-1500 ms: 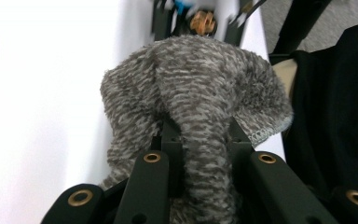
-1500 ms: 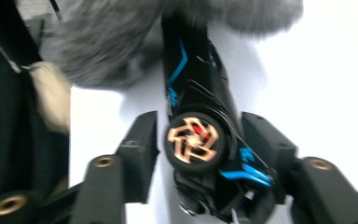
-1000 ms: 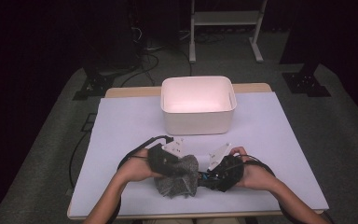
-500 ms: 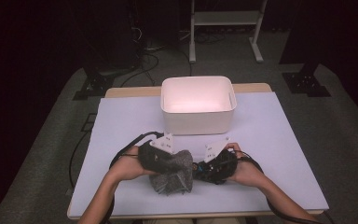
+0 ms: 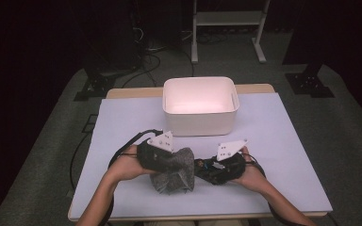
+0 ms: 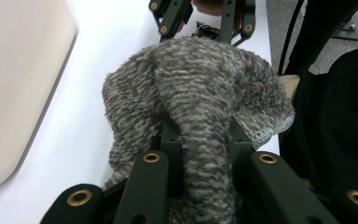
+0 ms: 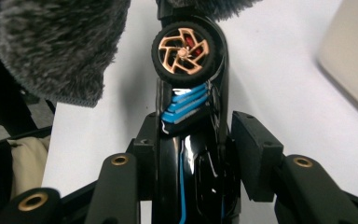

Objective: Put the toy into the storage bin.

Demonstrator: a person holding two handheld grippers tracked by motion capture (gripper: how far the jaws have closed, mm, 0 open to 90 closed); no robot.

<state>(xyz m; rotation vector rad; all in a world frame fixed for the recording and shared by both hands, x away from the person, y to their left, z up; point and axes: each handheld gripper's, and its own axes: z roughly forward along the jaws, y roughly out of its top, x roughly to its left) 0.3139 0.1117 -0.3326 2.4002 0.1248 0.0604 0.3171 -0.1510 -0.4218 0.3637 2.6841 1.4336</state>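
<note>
Near the table's front edge, the left hand-held gripper (image 6: 200,154) clamps the grey cloth (image 6: 200,93); the right hand-held gripper (image 7: 191,154) grips a black toy car (image 7: 186,84).

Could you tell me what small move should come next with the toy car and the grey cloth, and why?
Probably slide the toy car further into the grey cloth. The right tool grips the car's body, the left tool is shut on a fold of the cloth, and the car's front end sits under the cloth's edge.
</note>
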